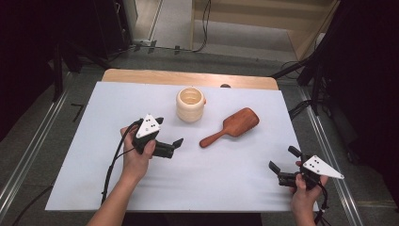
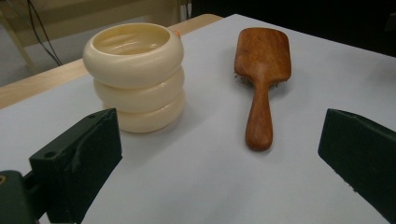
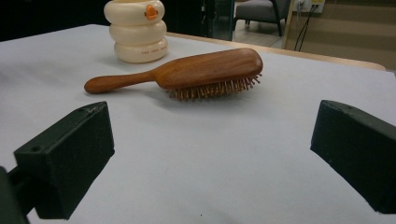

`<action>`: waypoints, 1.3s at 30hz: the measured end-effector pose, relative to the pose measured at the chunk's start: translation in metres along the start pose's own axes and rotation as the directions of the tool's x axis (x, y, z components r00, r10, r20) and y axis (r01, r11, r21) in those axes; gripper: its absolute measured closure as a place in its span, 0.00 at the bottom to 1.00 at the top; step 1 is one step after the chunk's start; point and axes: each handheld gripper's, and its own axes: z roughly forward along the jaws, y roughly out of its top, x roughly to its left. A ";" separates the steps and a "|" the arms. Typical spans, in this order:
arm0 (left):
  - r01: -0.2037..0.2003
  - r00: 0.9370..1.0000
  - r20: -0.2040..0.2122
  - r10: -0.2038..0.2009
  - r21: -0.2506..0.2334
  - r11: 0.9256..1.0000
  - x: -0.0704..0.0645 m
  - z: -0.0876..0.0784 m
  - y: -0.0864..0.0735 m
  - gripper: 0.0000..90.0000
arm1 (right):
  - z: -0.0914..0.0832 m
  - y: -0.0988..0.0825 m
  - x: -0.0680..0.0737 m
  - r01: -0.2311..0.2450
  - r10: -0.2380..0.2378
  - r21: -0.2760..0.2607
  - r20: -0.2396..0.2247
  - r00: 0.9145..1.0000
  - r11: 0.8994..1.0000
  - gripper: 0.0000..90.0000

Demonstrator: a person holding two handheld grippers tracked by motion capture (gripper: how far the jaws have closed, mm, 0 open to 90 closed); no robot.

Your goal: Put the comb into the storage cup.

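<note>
A wooden paddle hairbrush (image 1: pixel 231 126) (image 2: pixel 261 77) (image 3: pixel 187 72) lies bristles down in the middle of the white table, its handle pointing toward the near left. A cream ribbed cup (image 1: pixel 190 104) (image 2: pixel 135 77) (image 3: pixel 136 30) stands upright just left of and behind it. My left gripper (image 1: pixel 176 145) (image 2: pixel 219 158) hovers open to the near left of the brush handle, facing both the cup and the brush. My right gripper (image 1: pixel 283 160) (image 3: pixel 210 158) is open at the near right corner, pointing left at the brush. Nothing lies between either pair of jaws.
The white sheet (image 1: pixel 141 179) covers a wooden table whose bare far edge (image 1: pixel 188 77) shows behind the cup. Dark stands and cables ring the table on the floor. A cable (image 1: pixel 113 165) trails from the left gripper over the near left edge.
</note>
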 end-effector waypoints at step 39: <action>-0.020 0.976 0.216 -0.032 0.233 0.972 -0.033 0.111 0.026 0.00 | 0.001 0.000 0.000 0.013 -0.013 0.007 -0.002 1.000 1.000 0.00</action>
